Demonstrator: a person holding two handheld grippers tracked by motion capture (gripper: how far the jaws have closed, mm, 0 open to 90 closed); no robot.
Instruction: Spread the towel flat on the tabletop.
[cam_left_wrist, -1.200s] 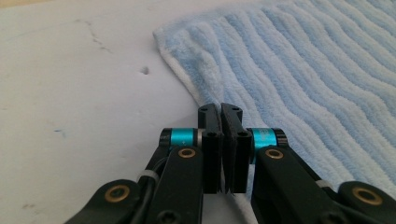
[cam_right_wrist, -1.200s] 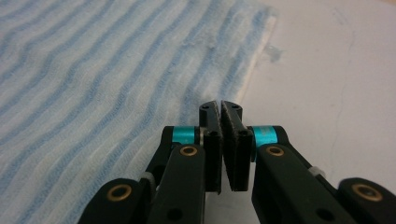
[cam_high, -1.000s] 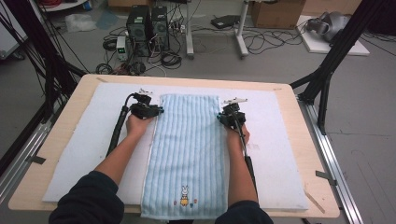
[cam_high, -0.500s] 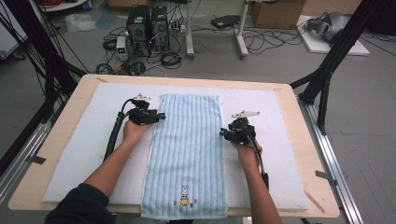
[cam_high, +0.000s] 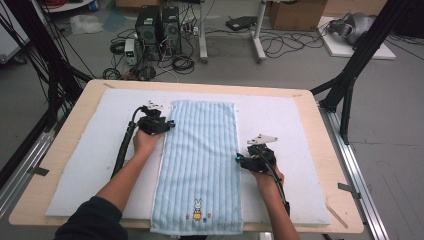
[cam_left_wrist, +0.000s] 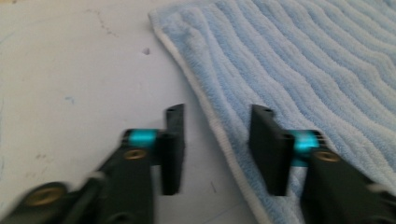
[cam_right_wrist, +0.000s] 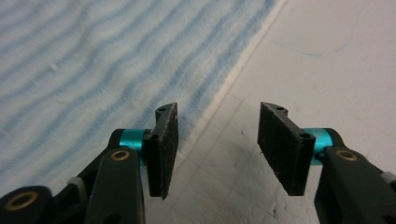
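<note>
A: Where's the towel (cam_high: 200, 165)?

B: Flat, lengthwise on the tabletop (cam_high: 310, 125). Both tools, left tool (cam_high: 170, 124) and right tool (cam_high: 238, 159), have just been opening, jaws apart, empty.

A: Handling?

B: Probably light, limp terry. Pinch its long white edges.

— How was the light over the table?

— Even and fairly soft, apparently from overhead. The white mat (cam_high: 280, 120) was bright but not blown out, and each hand threw only a faint, short shadow close beneath it.

— Any glare?

— Little. The teal collars behind the left gripper (cam_left_wrist: 217, 140) caught a small sheen.

— And sharpness?

— The high view was soft and blocky, so the floor cables (cam_high: 280, 45) beyond the grippers smeared together. In the left gripper view everything looked slightly motion-blurred, the jaws included. In the right gripper view the right gripper (cam_right_wrist: 217, 140) was crisp, while the towel (cam_right_wrist: 93, 60) farther ahead of its jaws went soft, possibly from shallow focus.
</note>
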